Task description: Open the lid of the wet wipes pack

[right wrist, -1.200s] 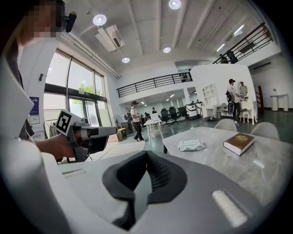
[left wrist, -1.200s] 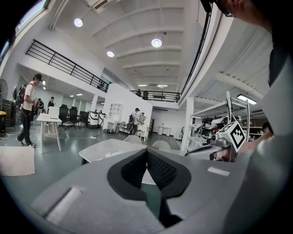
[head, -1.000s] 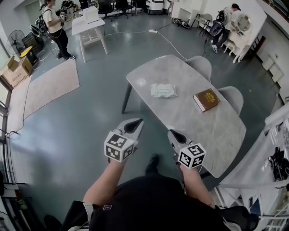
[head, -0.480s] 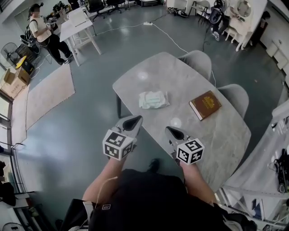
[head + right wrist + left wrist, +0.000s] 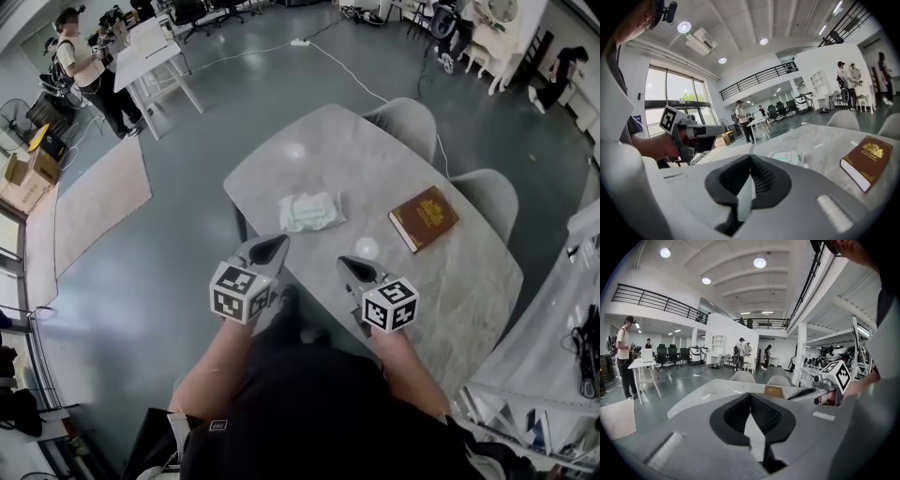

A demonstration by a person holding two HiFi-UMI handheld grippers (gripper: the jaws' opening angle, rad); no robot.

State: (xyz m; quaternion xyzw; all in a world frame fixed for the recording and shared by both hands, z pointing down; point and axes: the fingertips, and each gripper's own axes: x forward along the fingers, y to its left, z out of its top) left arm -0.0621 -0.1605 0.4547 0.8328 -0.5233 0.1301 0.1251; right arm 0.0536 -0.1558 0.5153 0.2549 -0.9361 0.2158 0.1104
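Left gripper (image 5: 272, 246) and right gripper (image 5: 349, 267) have moved in to the counter (image 5: 450, 281) edge, fingers shut tight and empty, wipes (image 5: 310, 212) just ahead.

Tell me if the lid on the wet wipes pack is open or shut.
Shut, it seems: the wet wipes pack lies flat on the table, no flap raised. Finer detail is too small to see.

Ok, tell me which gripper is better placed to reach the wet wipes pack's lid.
Left, narrowly. In the head view the left gripper sits nearer the wet wipes pack than the right gripper. Both are shut and empty.
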